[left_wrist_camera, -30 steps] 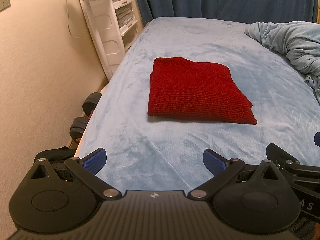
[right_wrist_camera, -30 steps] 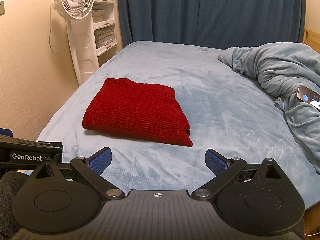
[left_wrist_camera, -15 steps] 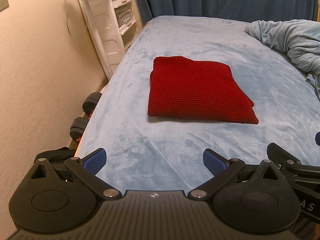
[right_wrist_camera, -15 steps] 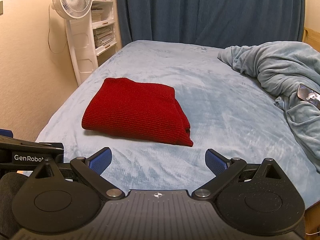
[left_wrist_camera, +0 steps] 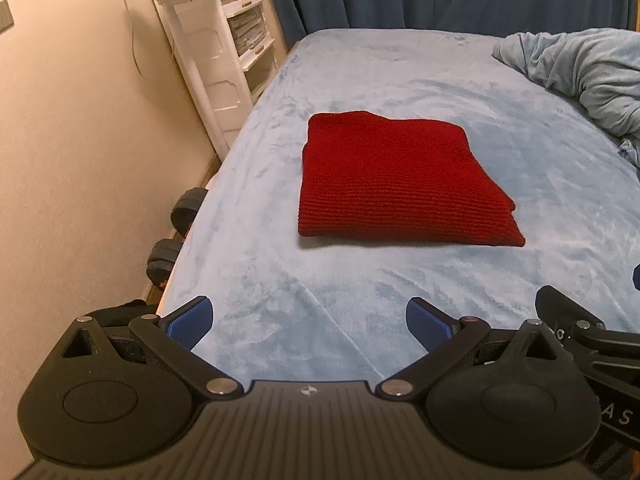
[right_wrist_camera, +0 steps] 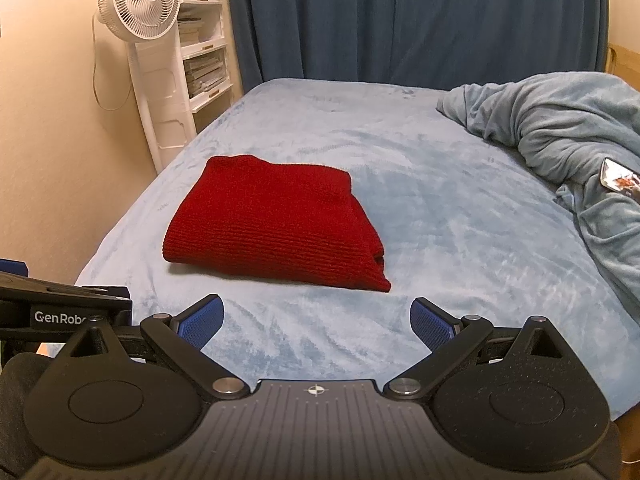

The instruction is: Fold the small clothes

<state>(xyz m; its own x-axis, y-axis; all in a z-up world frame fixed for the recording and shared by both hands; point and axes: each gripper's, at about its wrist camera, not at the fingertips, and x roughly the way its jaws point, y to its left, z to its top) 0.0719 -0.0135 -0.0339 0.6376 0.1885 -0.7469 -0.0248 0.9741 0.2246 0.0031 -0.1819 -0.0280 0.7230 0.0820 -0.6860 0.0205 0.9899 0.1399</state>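
While both tools hang back over the near edge of the bed (left_wrist_camera: 400, 80), a red knit garment (left_wrist_camera: 400, 184) lies folded into a neat, roughly square stack on the pale blue fleece cover, toward the left side of the mattress and well apart from either tool. The left gripper (left_wrist_camera: 308, 326) has its blue-padded fingers spread wide with nothing between them, and the right gripper (right_wrist_camera: 316, 322) stands the same way, jaws apart and empty. From the right wrist view the garment (right_wrist_camera: 272, 228) shows its layered folded edges at its near right corner. A rumpled grey-blue blanket (right_wrist_camera: 560, 128) is heaped along the bed's right side, with a phone (right_wrist_camera: 620, 178) lying on it. A white pedestal fan (right_wrist_camera: 138, 0) stands by the wall beside white shelves (right_wrist_camera: 204, 60), and dark blue curtains (right_wrist_camera: 400, 20) hang behind the bed.
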